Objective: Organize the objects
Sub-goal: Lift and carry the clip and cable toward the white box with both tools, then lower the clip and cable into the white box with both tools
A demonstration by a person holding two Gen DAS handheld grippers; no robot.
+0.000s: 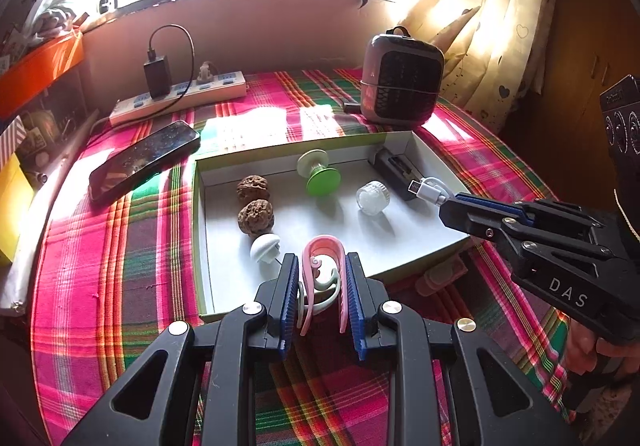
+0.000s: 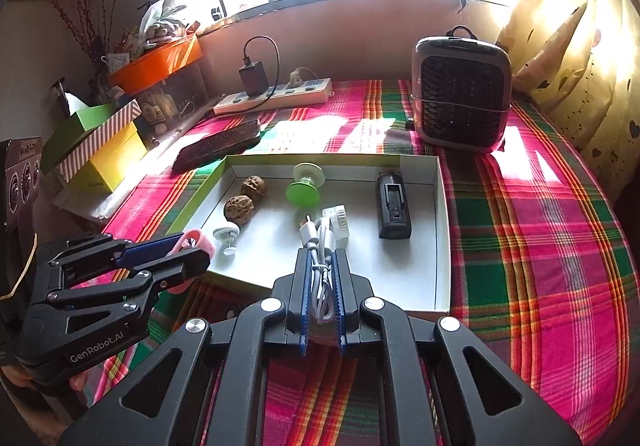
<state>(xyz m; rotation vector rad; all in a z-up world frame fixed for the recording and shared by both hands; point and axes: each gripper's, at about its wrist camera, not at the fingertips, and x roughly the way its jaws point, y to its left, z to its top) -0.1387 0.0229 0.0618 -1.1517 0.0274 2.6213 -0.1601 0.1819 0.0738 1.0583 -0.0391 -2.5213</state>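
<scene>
1. The left tongs (image 1: 322, 294) are closed on a pink clip (image 1: 322, 258) with a pale green curl tangled in it, and hold it above the near edge of the white tray (image 1: 400, 242).
2. The right tongs (image 2: 320, 286) are clamped tight on a bundled white cable (image 2: 322, 246), whose plug end pokes out over the tray's near half.
3. Already lying in the tray: two walnuts (image 1: 254, 206) near the left wall, a white knob (image 1: 264, 248) just in front of them, a green suction cup (image 1: 320, 174) toward the back, a clear cap (image 1: 373, 198) in the middle, and a black holder (image 2: 392, 206) on the right.
4. Judging by this, most of the small items are gathered, and the clip and cable look like the last two on their way in; neither has been set down yet.
5. Something pinkish (image 1: 440, 274) lies on the plaid cloth (image 1: 120, 246) of the worktop just by the tray's near right corner; I cannot tell what it is, and it may still need collecting.
6. The phone (image 1: 144, 162), power strip (image 1: 180, 98) and heater (image 1: 402, 78) sit outside the tray, and whether they belong to the tidy-up is unclear.
</scene>
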